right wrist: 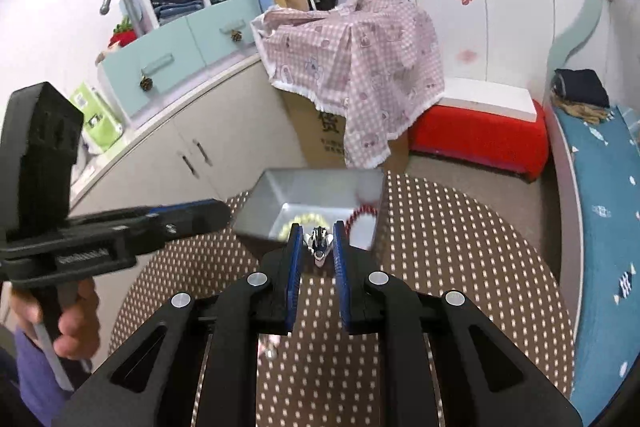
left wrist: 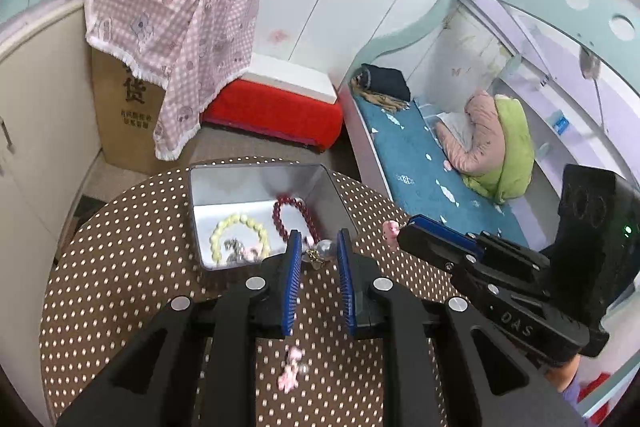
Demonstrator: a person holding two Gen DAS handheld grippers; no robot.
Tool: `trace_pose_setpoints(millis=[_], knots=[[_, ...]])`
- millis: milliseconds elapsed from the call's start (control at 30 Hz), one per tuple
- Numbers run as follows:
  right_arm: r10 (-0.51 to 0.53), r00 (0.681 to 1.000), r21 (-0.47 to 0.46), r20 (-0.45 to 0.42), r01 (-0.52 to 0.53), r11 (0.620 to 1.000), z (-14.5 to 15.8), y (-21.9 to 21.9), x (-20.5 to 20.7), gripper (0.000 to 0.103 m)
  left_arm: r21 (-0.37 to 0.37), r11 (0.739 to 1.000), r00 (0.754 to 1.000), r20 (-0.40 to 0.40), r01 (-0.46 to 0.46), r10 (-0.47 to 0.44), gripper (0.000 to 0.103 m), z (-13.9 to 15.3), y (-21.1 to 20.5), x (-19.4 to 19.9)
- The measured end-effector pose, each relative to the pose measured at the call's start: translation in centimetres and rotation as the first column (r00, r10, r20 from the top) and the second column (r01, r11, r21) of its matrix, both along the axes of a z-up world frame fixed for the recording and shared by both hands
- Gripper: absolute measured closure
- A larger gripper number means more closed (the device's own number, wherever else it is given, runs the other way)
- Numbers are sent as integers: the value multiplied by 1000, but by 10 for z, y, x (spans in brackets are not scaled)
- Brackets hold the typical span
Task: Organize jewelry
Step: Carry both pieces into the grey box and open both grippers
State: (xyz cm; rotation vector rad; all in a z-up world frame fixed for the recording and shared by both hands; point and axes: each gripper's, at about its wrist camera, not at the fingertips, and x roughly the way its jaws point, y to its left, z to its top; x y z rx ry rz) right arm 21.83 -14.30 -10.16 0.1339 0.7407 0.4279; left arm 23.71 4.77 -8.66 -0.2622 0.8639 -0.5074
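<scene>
My left gripper [left wrist: 319, 251] is shut on a small charm [left wrist: 323, 250] with a clear bead and a gold bit, held above the table. A pink charm [left wrist: 290, 367] shows below its fingers; I cannot tell whether it hangs or lies there. My right gripper [right wrist: 317, 243] is shut on a shiny silver charm [right wrist: 318, 247], and a blurred pink bit [right wrist: 268, 347] shows beneath it. Just behind both stands an open silver tin [left wrist: 256, 183] holding a yellow-green bead bracelet [left wrist: 240, 229], a dark red bead bracelet [left wrist: 294, 215] and small silver and pink pieces [left wrist: 240, 254]. The right gripper [left wrist: 404, 227] shows a pink bit at its tip.
The round table [left wrist: 120, 267] wears a brown cloth with white dots. Behind it are a cardboard box under a pink checked cloth [left wrist: 168, 27], a red stool [left wrist: 276, 115], a bed with a blue mattress [left wrist: 432, 179] and a curved cabinet [right wrist: 192, 123]. A hand [right wrist: 76, 319] grips the left gripper's handle.
</scene>
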Motion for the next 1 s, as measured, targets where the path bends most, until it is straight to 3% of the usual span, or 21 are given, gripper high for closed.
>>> trace_pose_setpoints(millis=[300, 467, 633, 767, 833, 900, 933, 1000], knots=[[-2, 993, 9, -119, 3, 1000, -23, 19, 59, 87, 54, 997, 991, -120, -55, 61, 86, -32, -9, 46], [-9, 987, -6, -158, 8, 1000, -41, 26, 71, 87, 99, 993, 990, -116, -70, 81, 86, -42, -9, 48], [-17, 983, -10, -182, 16, 1000, -53, 26, 75, 87, 81, 993, 987, -133, -81, 91, 85, -45, -6, 46], [-27, 984, 8, -174, 29, 1000, -52, 21, 70, 85, 73, 994, 990, -103, -85, 92, 62, -38, -5, 36], [-21, 985, 22, -172, 25, 999, -51, 18, 69, 84, 69, 994, 992, -88, -87, 93, 59, -32, -4, 31], [-23, 987, 21, -161, 26, 999, -46, 15, 63, 73, 68, 993, 993, -63, -94, 99, 48, -24, -2, 23], [-23, 988, 25, -151, 27, 999, -43, 14, 61, 63, 80, 991, 993, -35, -109, 112, 45, -18, -1, 16], [-27, 993, 27, -118, 31, 999, -35, 10, 51, 58, 97, 988, 993, 11, -121, 121, 43, -7, 3, 2]])
